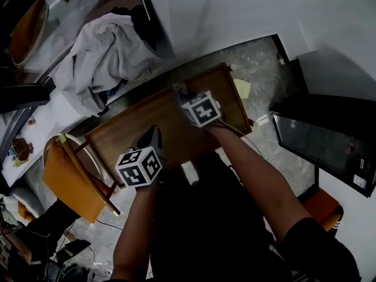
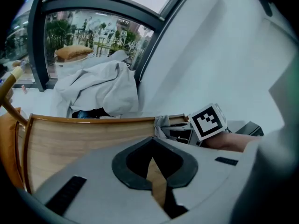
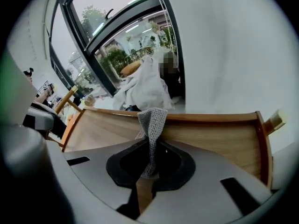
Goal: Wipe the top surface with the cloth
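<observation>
The wooden table top (image 1: 135, 128) has a raised rim. My right gripper (image 1: 183, 96) is over its far right part, shut on a grey knitted cloth (image 3: 152, 125) that stands up from between the jaws in the right gripper view. In the head view the cloth (image 1: 178, 90) shows just past that gripper's tip. My left gripper (image 1: 151, 136) hovers over the near left part of the top. Its jaws meet with nothing between them (image 2: 152, 141). From the left gripper view I see the right gripper's marker cube (image 2: 209, 120) and the cloth (image 2: 162, 125) near the far rim.
A heap of pale fabric (image 1: 103, 57) lies on a white ledge beyond the table's left end. An orange chair (image 1: 70, 178) stands close at the left. A dark glass-fronted cabinet (image 1: 323, 137) is to the right. A white wall (image 1: 235, 10) rises behind.
</observation>
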Tool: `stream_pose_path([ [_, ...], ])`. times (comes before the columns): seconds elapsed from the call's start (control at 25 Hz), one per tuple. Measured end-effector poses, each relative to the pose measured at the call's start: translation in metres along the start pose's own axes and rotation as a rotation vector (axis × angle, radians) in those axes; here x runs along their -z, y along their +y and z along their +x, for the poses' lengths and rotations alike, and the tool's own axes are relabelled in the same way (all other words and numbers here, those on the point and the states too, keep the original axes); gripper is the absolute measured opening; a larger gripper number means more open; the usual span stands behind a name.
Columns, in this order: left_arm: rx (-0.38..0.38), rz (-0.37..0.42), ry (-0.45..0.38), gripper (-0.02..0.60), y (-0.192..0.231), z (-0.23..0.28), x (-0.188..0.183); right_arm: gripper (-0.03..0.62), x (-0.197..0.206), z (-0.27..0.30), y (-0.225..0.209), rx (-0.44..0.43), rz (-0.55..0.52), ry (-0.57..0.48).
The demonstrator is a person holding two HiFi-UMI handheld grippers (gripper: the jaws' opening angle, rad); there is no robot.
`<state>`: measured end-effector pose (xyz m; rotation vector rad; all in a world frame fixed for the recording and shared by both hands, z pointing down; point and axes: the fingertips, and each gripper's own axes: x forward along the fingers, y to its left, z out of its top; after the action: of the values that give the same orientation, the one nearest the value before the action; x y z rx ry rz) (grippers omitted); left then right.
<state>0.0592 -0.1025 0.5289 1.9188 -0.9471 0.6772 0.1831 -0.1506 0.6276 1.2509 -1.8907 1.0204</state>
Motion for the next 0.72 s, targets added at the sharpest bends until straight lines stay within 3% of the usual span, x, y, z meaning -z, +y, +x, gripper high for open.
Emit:
stream_pose_path([
  [0.72, 0.038, 0.021, -0.006, 0.011, -0.052, 0.018, -0.001, 0.032, 0.003, -0.044, -0.108, 0.175, 0.094, -0.003],
])
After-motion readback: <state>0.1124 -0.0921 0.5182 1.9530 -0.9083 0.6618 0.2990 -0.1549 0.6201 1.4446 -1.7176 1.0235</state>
